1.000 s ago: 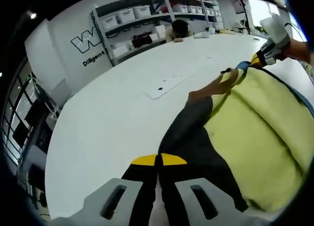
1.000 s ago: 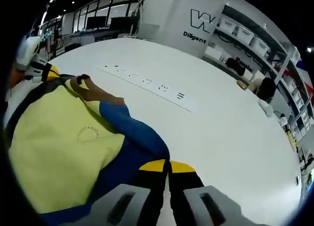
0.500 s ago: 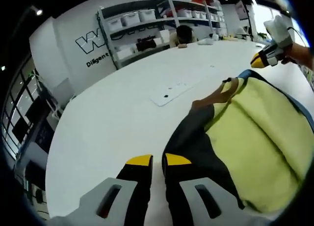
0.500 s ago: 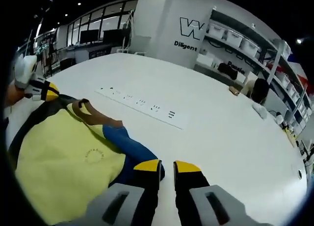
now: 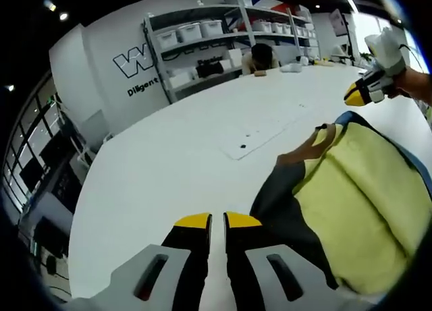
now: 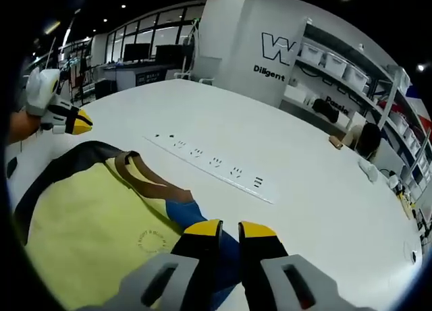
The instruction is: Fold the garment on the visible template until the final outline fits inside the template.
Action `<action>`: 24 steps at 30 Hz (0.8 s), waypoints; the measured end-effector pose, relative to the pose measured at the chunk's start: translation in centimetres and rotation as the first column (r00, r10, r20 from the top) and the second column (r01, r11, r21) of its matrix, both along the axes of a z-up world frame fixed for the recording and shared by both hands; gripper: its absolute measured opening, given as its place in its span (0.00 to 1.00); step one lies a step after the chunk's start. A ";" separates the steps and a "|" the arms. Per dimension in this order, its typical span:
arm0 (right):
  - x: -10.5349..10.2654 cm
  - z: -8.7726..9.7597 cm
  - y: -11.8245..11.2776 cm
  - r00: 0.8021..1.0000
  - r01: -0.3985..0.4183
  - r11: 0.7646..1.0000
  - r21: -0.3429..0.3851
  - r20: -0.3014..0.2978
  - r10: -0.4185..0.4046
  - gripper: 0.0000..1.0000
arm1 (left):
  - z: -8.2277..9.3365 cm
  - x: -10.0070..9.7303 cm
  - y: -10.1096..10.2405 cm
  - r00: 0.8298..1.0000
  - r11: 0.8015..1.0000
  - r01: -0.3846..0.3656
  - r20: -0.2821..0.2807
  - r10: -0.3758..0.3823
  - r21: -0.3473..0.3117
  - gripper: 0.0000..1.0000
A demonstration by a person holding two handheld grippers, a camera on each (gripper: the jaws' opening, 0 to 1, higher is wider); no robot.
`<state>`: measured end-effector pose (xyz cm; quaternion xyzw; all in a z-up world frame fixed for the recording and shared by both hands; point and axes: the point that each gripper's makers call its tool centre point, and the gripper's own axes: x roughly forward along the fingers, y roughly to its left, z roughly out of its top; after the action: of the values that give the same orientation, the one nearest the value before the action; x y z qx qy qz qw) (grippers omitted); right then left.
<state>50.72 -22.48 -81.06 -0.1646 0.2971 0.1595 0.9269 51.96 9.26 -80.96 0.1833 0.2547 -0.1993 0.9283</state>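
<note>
A yellow garment (image 5: 364, 189) with a black sleeve (image 5: 283, 210) and a brown collar (image 5: 304, 139) lies on the white table (image 5: 155, 176). My left gripper (image 5: 217, 221) stands open just left of the black sleeve, with nothing between its fingers. The right gripper view shows the same garment (image 6: 94, 223) with its blue sleeve (image 6: 183, 214) and brown collar (image 6: 145, 176). My right gripper (image 6: 229, 230) hovers open over the blue sleeve's edge. Each gripper also appears from the other's view, lifted off the cloth: right gripper (image 5: 361, 92), left gripper (image 6: 73, 122).
A flush socket strip (image 6: 216, 164) runs across the table beyond the garment, socket strip (image 5: 260, 129). Shelves with white bins (image 5: 202, 31) line the back wall. A person (image 5: 260, 54) sits at the table's far end. Bare table (image 6: 324, 210) spreads to the right.
A second ago both grippers were shut on the sleeves. Both have let go, opened and drawn back from the garment, which now lies flat on the table.
</note>
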 end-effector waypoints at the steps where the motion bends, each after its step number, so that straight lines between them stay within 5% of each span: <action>1: 0.0 0.1 0.1 1.000 -0.001 1.000 0.000 0.001 0.001 0.07 | 0.1 0.0 0.0 1.000 1.000 -0.001 0.002 0.001 -0.002 0.05; 7: 0.5 0.5 1.0 1.000 -0.030 1.000 -0.008 0.006 0.030 0.08 | 1.0 0.7 -2.0 1.000 0.999 0.021 0.019 -0.020 -0.029 0.05; 15: 1.4 0.1 2.3 0.997 -0.071 0.997 -0.015 -0.014 0.071 0.08 | 0.0 1.0 -5.9 0.996 0.996 0.084 -0.005 -0.084 -0.043 0.05; 24: 1.9 -2.7 3.8 0.986 -0.139 0.990 -0.027 -0.097 0.136 0.11 | -1.4 1.7 -8.2 0.989 0.990 0.142 -0.037 -0.143 -0.018 0.05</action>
<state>52.60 -18.73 -83.76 -0.1926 0.3311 0.2258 0.8957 53.63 1.10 -82.33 0.1902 0.2571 -0.2705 0.9080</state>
